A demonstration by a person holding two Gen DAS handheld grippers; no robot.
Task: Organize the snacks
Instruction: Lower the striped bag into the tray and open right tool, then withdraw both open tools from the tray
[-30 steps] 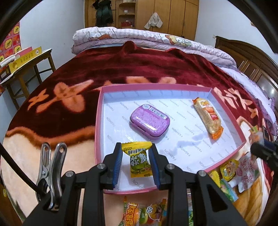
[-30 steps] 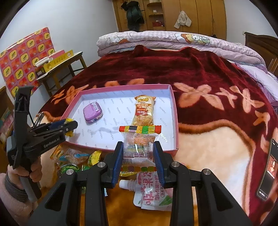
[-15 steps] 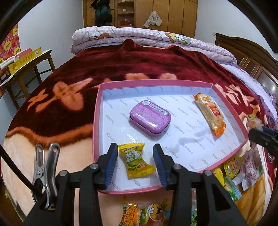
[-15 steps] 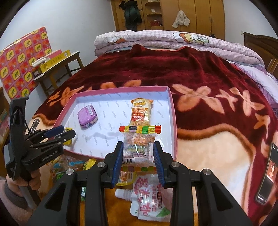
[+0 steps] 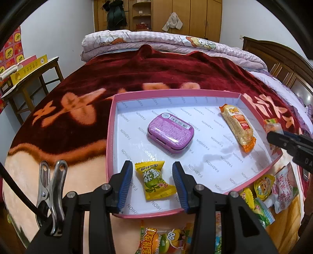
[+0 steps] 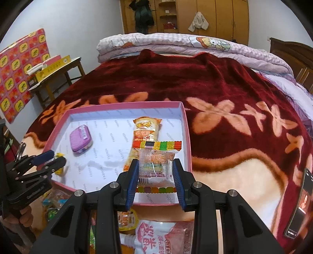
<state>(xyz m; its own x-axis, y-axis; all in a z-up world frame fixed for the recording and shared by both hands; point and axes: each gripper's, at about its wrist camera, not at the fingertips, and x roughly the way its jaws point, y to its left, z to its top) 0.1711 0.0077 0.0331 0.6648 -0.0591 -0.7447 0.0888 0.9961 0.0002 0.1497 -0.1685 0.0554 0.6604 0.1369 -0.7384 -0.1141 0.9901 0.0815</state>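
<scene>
The yellow candy point(image 5: 154, 180) lies near the tray's point(image 5: 110, 125) front left corner, between the spread, released left gripper point(image 5: 153, 183); the right gripper point(image 6: 155, 176) clamps a clear snack packet point(image 6: 155, 164).

A dark red plush blanket with peach flower shapes point(image 6: 225, 84) covers the bed. A folded lilac checked quilt with cartoon prints point(image 6: 176, 43) lies along its far edge. Behind stands a tall wooden wardrobe point(image 6: 225, 17); a dark coat point(image 6: 143, 15) and a pale cloth point(image 6: 198, 20) hang on it. A small wooden table point(image 6: 58, 72) at the left wall carries a yellow cardboard box point(image 6: 53, 65). A black smartphone with a lit screen point(image 6: 300, 203) lies on the blanket at the right.
</scene>
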